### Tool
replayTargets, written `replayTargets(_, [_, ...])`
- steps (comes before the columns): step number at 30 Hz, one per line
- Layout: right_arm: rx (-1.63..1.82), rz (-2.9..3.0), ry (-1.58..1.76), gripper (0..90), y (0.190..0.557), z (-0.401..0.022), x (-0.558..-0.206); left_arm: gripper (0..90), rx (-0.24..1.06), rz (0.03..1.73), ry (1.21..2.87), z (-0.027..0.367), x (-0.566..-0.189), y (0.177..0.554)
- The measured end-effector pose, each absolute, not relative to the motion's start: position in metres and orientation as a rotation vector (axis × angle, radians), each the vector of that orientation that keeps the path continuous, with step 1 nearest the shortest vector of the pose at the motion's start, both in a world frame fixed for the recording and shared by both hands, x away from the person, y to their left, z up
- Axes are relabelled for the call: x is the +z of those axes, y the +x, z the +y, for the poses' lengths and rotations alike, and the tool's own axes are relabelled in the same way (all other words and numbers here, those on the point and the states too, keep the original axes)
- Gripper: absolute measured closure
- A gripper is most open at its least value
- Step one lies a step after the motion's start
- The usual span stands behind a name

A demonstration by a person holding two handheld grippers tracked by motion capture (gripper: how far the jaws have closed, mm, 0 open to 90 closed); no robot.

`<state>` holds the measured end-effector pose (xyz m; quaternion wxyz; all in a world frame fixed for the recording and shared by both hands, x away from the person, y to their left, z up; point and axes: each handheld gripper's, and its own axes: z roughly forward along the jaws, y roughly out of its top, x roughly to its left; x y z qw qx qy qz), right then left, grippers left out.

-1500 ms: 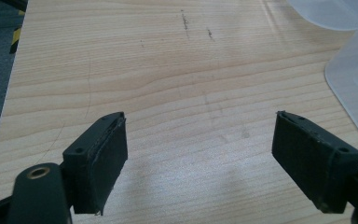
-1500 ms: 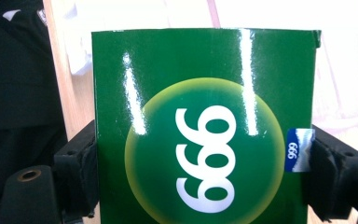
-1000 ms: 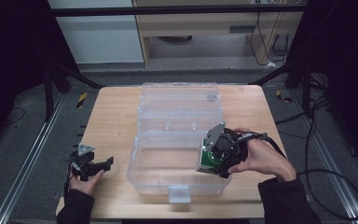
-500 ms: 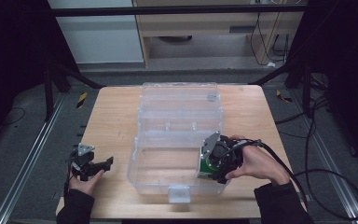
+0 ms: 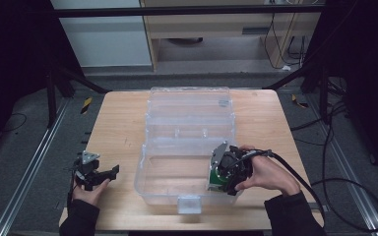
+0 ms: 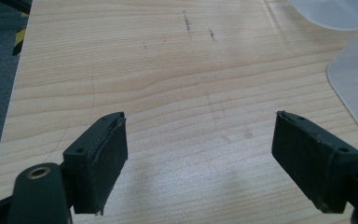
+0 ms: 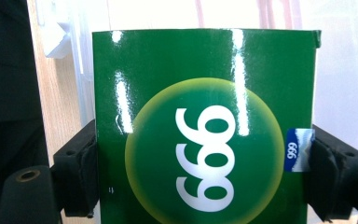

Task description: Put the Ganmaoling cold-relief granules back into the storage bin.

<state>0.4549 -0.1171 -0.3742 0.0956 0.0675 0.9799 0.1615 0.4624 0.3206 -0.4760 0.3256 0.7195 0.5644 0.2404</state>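
Observation:
A clear plastic storage box point(image 5: 150, 179) stands mid-table with its lid point(image 5: 189, 103) folded back behind it. My right gripper point(image 5: 221, 174) is shut on a glossy green carton point(image 7: 205, 121) printed with white "999" in a yellow-rimmed circle; both black jaws press its sides. The carton point(image 5: 218, 178) sits low inside the box, against its right end. My left gripper point(image 5: 109, 173) rests at the table's front left, well left of the box. Its pads point(image 6: 103, 154) stand wide apart, open over bare wood.
The light wooden table point(image 5: 118, 123) has free room left of the box; a corner of the clear plastic point(image 6: 354, 79) edges the left gripper view. A cable point(image 5: 305, 174) trails right from the right gripper. Metal rails and dark floor surround the table.
The right hand has carried the green carton down and toward the front, lower into the box's right end. The left gripper has stayed put.

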Motion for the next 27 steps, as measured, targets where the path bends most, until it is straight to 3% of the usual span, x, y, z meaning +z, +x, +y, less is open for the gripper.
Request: replayTargets(27, [0.463, 2.934, 0.227, 14.7, 0.461, -0.119, -0.397, 17.5, 0.628, 1.479, 1.897, 0.320, -0.477, 0.463])
